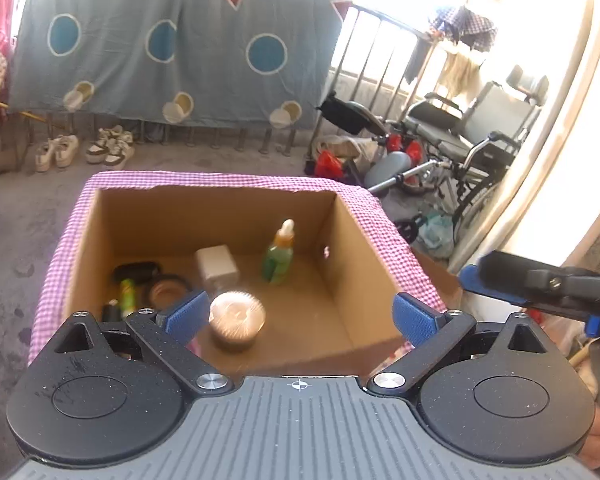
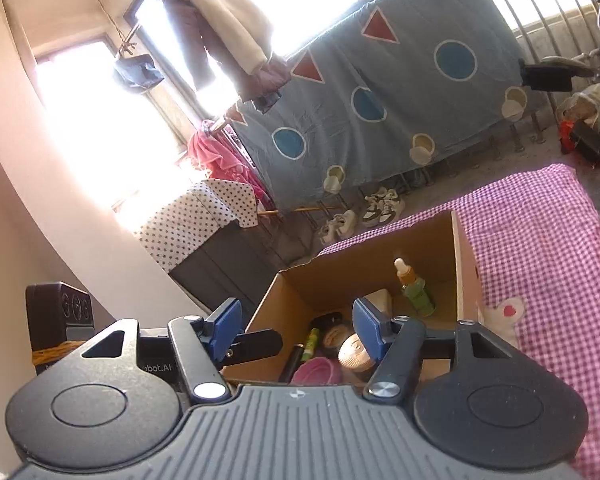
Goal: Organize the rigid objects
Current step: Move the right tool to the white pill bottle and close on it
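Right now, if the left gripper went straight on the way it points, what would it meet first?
Probably the round tan container in the cardboard box; it lies between the open left gripper fingers' line, though depth is unclear.

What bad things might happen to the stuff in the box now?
1. The green bottle stands upright on its own in the cardboard box; a bump to the box might tip it.
2. The round tin lies just under the open left gripper, so a dip could knock it.
3. The right gripper, also open and empty, hangs over the crowded near corner, where the yellow-green tube and pink bowl could get jostled.
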Tool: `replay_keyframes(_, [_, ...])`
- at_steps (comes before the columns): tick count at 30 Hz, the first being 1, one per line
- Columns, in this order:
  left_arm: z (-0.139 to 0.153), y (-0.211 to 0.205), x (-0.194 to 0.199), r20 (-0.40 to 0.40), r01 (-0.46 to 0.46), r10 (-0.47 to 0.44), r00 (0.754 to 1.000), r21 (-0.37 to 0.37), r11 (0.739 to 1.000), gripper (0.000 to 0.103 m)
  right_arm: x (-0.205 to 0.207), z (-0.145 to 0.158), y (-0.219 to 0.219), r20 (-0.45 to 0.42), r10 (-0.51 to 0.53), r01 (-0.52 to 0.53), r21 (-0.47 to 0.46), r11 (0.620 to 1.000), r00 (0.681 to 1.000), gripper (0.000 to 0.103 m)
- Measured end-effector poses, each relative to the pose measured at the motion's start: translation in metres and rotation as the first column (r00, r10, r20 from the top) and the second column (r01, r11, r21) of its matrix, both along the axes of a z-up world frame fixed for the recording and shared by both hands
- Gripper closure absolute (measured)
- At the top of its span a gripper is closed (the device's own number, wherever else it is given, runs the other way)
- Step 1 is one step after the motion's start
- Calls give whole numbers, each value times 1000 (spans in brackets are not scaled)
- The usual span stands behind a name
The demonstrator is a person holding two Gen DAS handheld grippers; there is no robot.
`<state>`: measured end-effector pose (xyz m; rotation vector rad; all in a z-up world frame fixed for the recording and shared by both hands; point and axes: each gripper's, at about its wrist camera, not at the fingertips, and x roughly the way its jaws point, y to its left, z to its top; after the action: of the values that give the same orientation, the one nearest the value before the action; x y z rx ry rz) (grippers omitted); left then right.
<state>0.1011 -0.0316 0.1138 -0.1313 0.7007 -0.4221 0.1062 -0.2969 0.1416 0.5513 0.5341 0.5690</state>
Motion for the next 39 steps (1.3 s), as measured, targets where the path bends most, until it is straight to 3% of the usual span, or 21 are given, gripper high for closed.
replay_keyframes(4, [-8,27,-24,13,-54,53,998,24,998,4,-17,-9,11,-35,8,-7,12,1000,999,35])
replay_keyframes(8, [-15,62,-44,44,-181,179,983,43,983,4,-23,-23,35,-84,43,-45,-26,999,996,35])
replay_keyframes(11, [-18,84,-53,61,-225,223,973,23,974,4,-20,-33,57,-126,104,-107,-20,994,987,35])
replay_keyframes(14, [-27,96,-50,57,-254,251,966,53,966,4,-9,-42,83,-177,146,-151,-17,988,973,35])
replay_keyframes(20, [-63,103,-33,8,-227,227,974,104,968,5,20,-53,134,-222,230,-228,33,973,948,35])
replay_keyframes(26, [-88,102,-16,-22,-210,215,976,147,967,12,45,-69,179,-275,249,-260,-4,966,928,36])
replay_keyframes(39, [-104,101,-6,-50,-195,205,978,158,968,37,70,-88,201,-359,261,-271,23,962,896,44])
